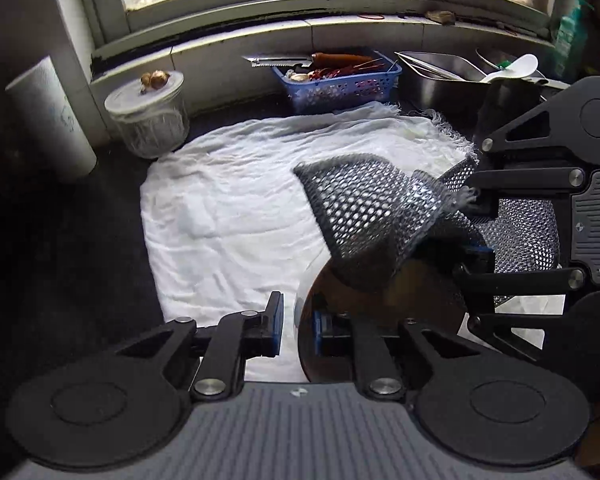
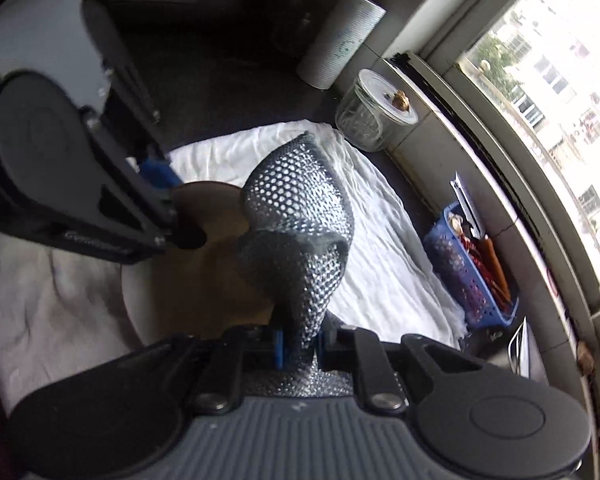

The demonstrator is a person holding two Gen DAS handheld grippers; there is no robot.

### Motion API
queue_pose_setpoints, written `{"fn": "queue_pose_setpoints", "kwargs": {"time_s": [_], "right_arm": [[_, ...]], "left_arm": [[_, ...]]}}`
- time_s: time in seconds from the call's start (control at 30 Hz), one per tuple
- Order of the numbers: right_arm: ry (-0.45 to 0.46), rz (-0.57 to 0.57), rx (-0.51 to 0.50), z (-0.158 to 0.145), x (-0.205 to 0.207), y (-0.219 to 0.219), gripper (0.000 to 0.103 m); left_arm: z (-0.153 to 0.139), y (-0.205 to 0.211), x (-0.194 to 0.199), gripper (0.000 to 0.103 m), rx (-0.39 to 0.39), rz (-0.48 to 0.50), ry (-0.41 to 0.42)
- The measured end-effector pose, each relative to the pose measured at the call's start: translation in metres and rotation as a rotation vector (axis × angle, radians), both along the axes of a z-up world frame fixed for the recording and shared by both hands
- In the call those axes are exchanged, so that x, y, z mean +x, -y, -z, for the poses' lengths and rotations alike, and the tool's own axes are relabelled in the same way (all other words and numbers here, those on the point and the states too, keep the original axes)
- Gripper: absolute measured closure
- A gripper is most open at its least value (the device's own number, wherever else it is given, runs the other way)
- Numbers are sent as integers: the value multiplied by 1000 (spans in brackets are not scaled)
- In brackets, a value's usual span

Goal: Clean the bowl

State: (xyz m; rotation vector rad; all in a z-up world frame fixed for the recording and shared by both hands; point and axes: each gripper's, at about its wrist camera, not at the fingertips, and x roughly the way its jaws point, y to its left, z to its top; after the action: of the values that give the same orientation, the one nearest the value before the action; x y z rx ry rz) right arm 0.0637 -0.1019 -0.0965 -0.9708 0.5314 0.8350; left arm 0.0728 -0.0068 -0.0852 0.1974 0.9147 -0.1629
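Now my left gripper point(image 1: 296, 330) clamps the bowl point(image 1: 379, 300) rim above the white towel point(image 1: 228, 200) while my right gripper point(image 2: 300, 350) pinches the mesh scrubber point(image 2: 296, 216) over it, wiping apparently underway.

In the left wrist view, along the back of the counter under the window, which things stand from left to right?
White paper roll → glass jar with white lid → blue basket → steel tray.
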Motion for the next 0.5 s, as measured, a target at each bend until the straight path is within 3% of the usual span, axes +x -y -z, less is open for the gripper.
{"fn": "queue_pose_setpoints", "kwargs": {"time_s": [0.07,0.13,0.33,0.5], "right_arm": [[0,-17,-1,-1,-3,-2,89],[-32,3,8,0,0,-3,87],[-345,210,227,7,34,16,84],[-507,349,396,17,49,28,84]], "left_arm": [[-2,3,0,93,34,21,16],[-1,-6,0,93,-12,-11,16],[10,-45,-7,93,-285,-182,-20],[27,-74,-19,92,-501,-321,-45]]}}
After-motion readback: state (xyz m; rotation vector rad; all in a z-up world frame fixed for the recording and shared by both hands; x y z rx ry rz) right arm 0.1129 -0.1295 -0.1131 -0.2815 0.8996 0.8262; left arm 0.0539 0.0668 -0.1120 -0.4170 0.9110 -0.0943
